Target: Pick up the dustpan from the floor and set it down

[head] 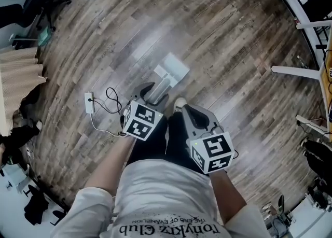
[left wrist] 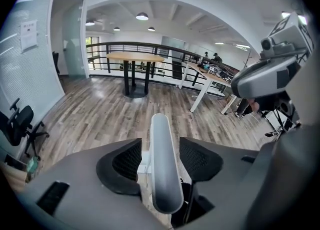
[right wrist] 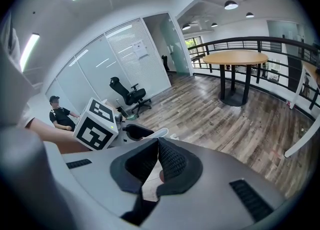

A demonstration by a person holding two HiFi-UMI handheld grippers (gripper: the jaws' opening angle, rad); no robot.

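On the floor [head: 233, 50] at twelve o'clock, we find the dustpan handle [head: 161, 87] loose between wide left tongs [left wrist: 161, 159]; right tongs [right wrist: 157, 146] closed, empty.

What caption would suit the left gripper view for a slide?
Open left gripper straddling the dustpan handle above a wood floor.

Plank floor [head: 233, 50] under dustpan [head: 172, 70] and power strip [head: 89, 102]

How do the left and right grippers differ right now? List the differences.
The left gripper has its jaws apart; the right gripper has them together at the tips. The left gripper straddles the dustpan handle without pressing it; the right gripper holds nothing. Both are grey.
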